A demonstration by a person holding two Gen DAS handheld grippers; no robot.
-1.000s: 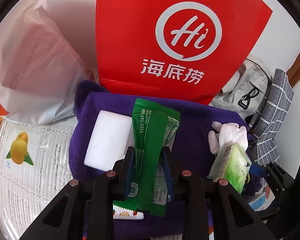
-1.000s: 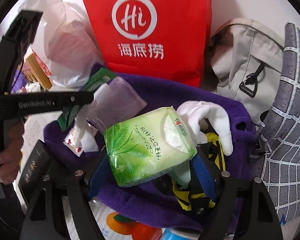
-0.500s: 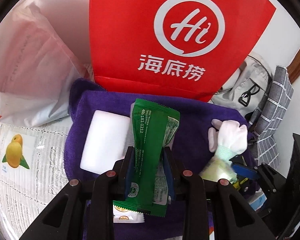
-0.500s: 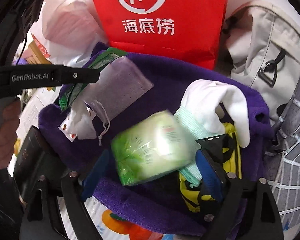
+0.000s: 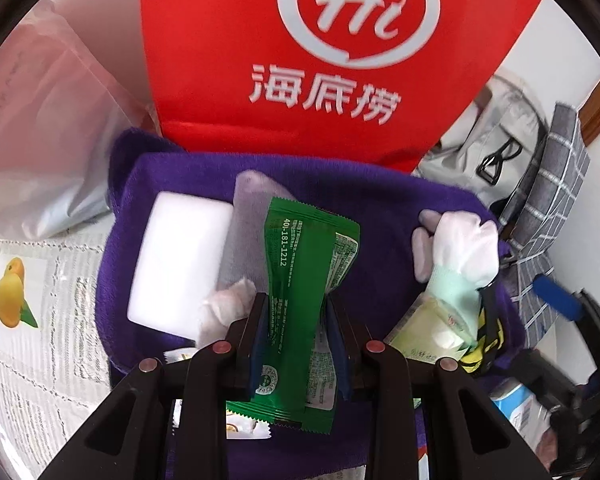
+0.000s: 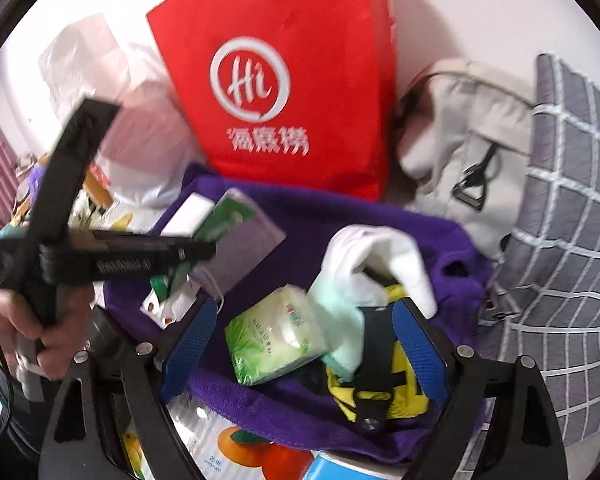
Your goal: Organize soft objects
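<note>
My left gripper (image 5: 296,304) is shut on a green packet (image 5: 304,264), held upright over a purple towel (image 5: 380,208). On the towel lie a white block (image 5: 180,256), a pale flat pouch (image 5: 248,232), a white glove (image 5: 460,248) and a green tissue pack (image 5: 428,332). In the right wrist view my right gripper (image 6: 300,312) stands open above the tissue pack (image 6: 276,340), and its blue pads do not touch the pack. The pack rests on the towel (image 6: 340,216) against the white glove (image 6: 376,256). The left gripper (image 6: 204,248) shows at the left with the green packet (image 6: 228,216).
A red paper bag (image 6: 292,80) stands behind the towel, with a white plastic bag (image 5: 40,120) to its left. A grey backpack (image 6: 460,120) and a checked grey cloth (image 6: 572,200) lie at the right. A yellow and black item (image 6: 404,392) sits under the right finger. A hand (image 6: 40,320) holds the left gripper.
My right gripper opened and let go of the tissue pack, which dropped onto the purple towel beside the glove; the gripper then pulled back upward. The left gripper kept the green packet.
</note>
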